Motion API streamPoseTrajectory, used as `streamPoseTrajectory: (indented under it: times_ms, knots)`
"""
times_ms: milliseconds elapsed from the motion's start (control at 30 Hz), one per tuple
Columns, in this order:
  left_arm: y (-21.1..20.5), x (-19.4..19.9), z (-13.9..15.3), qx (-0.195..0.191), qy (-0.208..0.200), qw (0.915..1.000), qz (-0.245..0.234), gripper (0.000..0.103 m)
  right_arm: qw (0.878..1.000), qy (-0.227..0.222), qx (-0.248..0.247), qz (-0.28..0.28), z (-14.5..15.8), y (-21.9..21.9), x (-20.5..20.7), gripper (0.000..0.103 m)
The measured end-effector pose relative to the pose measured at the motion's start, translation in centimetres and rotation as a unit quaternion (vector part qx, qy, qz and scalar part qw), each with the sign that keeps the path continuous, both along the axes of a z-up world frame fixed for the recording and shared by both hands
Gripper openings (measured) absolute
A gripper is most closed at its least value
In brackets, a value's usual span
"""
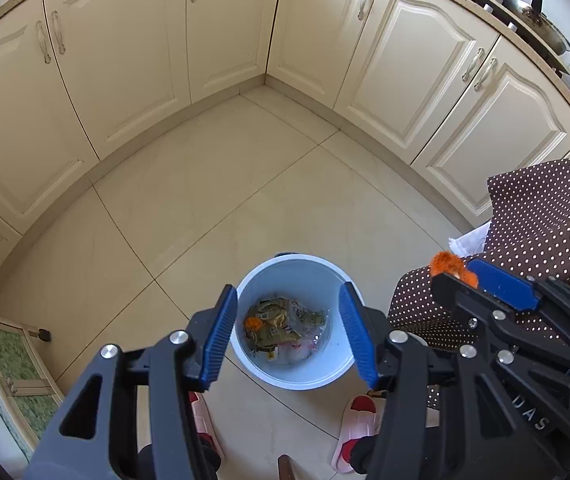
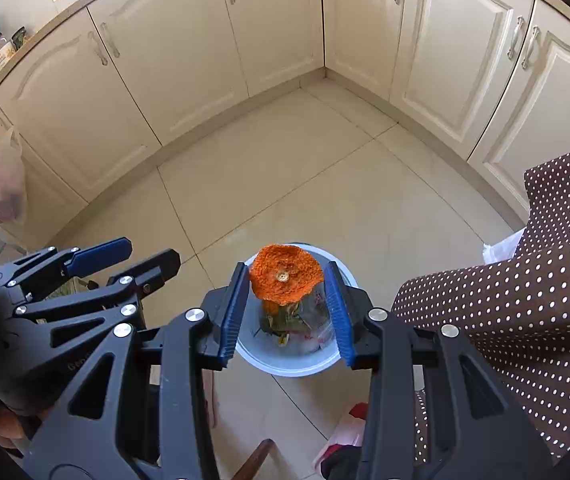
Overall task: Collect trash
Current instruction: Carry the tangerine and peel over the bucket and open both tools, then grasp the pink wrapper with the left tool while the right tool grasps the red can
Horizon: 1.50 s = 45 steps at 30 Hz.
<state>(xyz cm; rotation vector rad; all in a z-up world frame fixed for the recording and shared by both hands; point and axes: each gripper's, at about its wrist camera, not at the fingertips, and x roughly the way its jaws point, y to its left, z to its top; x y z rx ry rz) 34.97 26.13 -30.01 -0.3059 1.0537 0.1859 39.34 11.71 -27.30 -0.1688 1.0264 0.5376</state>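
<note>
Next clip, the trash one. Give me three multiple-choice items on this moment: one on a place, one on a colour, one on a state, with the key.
1. Where does the bin stand?
A. On the countertop
B. On the tiled floor
C. Inside a cabinet

2. What colour is the peel between the pads of the right gripper?
A. Green
B. Orange
C. White

3. How is the left gripper?
A. Open, with nothing between its pads
B. Shut on a wrapper
C. Shut on the peel

Key:
1 B: the bin sits on the tiles, below both grippers.
2 B: the peel is bright orange.
3 A: its pads stand apart, and only the bin far below shows through the gap.
</note>
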Motion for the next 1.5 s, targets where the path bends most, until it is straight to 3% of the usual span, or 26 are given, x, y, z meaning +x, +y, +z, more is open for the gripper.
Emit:
streamPoseTrajectory:
  times_ms: [133, 400, 767, 1033, 1200, 1300, 1500]
  knots:
    - [0.1, -0.3, 1.0, 0.007, -0.01, 0.9999, 0.004, 0.058, 1.0, -0.012, 0.007, -0.008, 1.0, -0.3, -0.1, 0.048]
    - [-1.3, -1.1, 4.1, 0.024, -0.033, 0.9991, -0.005, 0.059, 0.999, -0.033, 0.016, -0.016, 3.3, -2.2, -1.0, 0.049]
    - [-7.6, -4.4, 12.0, 0.055, -0.102, 0.9921, -0.048, 0.064, 0.993, -0.099, 0.042, -0.042, 10.4, -8.1, -5.3, 0.051]
    - [-17.1, -6.6, 17.7, 0.064, -0.154, 0.978, -0.124, 0.069, 0.979, -0.172, 0.046, -0.094, 16.4, -17.4, -10.4, 0.056]
    - [-24.2, -7.0, 19.4, 0.053, -0.167, 0.966, -0.19, 0.071, 0.967, -0.205, 0.035, -0.146, 18.5, -25.2, -13.0, 0.061]
    - [-29.1, -6.6, 20.0, 0.054, -0.169, 0.9575, -0.227, 0.071, 0.958, -0.217, 0.013, -0.186, 18.7, -30.0, -13.9, 0.062]
    - [-36.1, -5.9, 19.3, 0.039, -0.154, 0.9493, -0.271, 0.071, 0.939, -0.218, -0.038, -0.264, 17.6, -39.3, -14.9, 0.063]
